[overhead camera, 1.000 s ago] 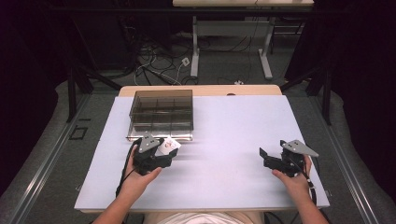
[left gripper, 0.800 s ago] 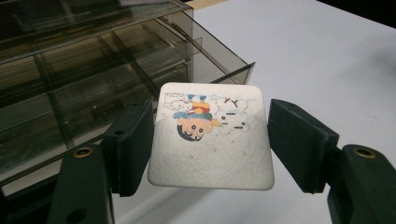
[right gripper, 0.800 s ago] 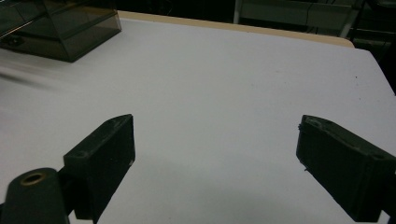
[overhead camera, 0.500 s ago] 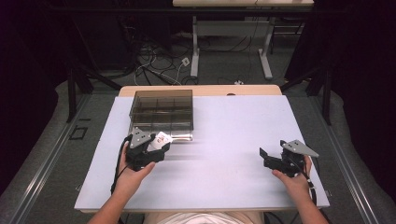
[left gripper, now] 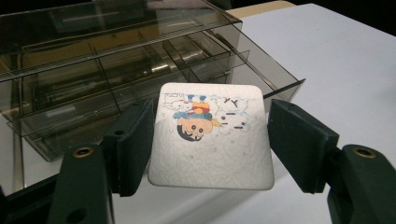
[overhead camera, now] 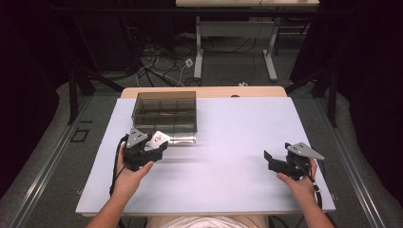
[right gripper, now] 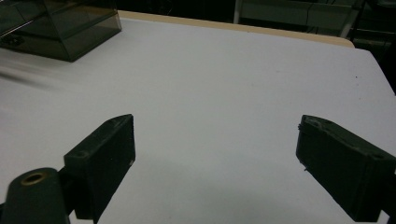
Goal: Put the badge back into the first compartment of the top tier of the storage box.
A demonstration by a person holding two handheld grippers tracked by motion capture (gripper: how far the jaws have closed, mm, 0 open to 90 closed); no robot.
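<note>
High view: the left gripper [overhead camera: 159, 145] sits left of centre in the frame, just below the smoked clear organiser box [overhead camera: 165, 110]. Its jaws are clamped on a white square card [overhead camera: 158, 138] with rounded corners, held by its two side edges. In the left gripper view the card [left gripper: 211, 135] occupies the centre of the frame, one black pad [left gripper: 135, 140] against each side edge. The card face is tilted toward the camera and carries a small cartoon print that appears upside down in this view. The card hangs clear of the white table [overhead camera: 228, 142]; its shadow falls on the table below it.

Behind the card, in the upper left of the left gripper view, the organiser box [left gripper: 116, 60] shows several drawers with internal dividers. One drawer [left gripper: 243, 70] stands pulled out toward the card, its front corner just behind the card's upper right corner. Whether card and drawer touch cannot be told.

The right gripper [overhead camera: 271, 159] is at lower right of the high view, well apart from the box and the card. In the right gripper view its jaws stand wide apart over bare table [right gripper: 224, 93], nothing between them.
</note>
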